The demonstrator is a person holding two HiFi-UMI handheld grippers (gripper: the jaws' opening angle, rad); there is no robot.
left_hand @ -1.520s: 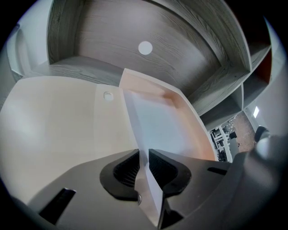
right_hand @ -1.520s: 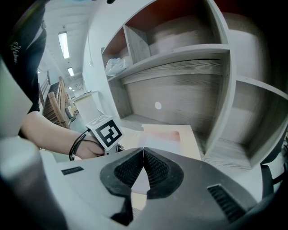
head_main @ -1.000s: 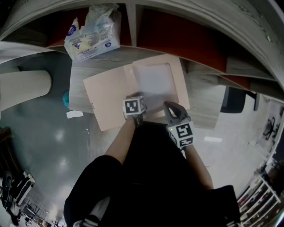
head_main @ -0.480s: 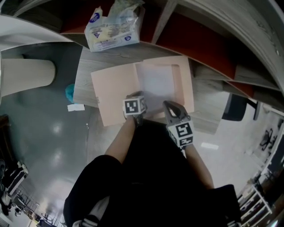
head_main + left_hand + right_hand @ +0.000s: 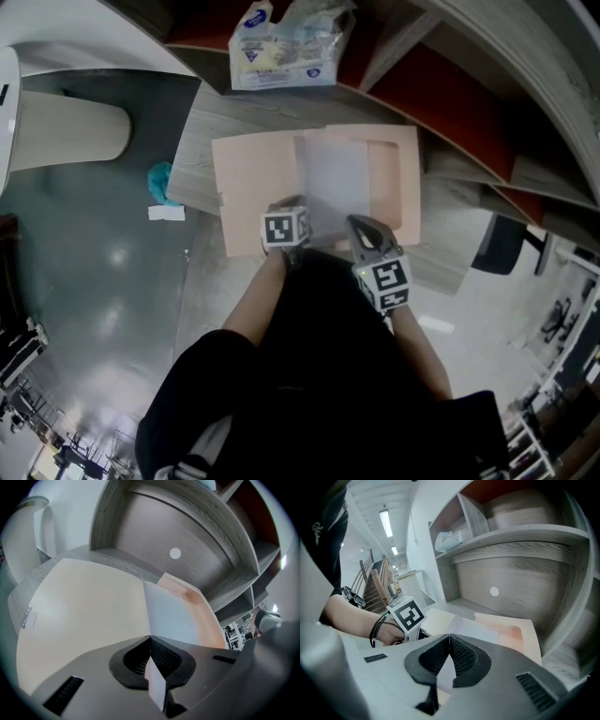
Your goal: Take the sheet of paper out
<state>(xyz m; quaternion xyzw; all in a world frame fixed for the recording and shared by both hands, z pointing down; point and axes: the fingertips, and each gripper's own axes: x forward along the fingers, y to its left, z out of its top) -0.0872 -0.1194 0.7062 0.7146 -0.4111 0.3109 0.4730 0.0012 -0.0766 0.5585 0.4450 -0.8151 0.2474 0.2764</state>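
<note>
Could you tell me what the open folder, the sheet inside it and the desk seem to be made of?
The folder looks like thin matte card: pale peach, flat, crisply folded. The sheet of paper seems plain white paper, matte and very thin at its edge. The desk shows grey streaked wood grain, possibly laminate.

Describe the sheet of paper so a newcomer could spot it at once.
On the grey wooden desk below the shelves lies an open peach folder. The sheet of paper lies on its right half, its near edge pinched by the left tool and the right tool. It is the only white rectangle against the peach card.
</note>
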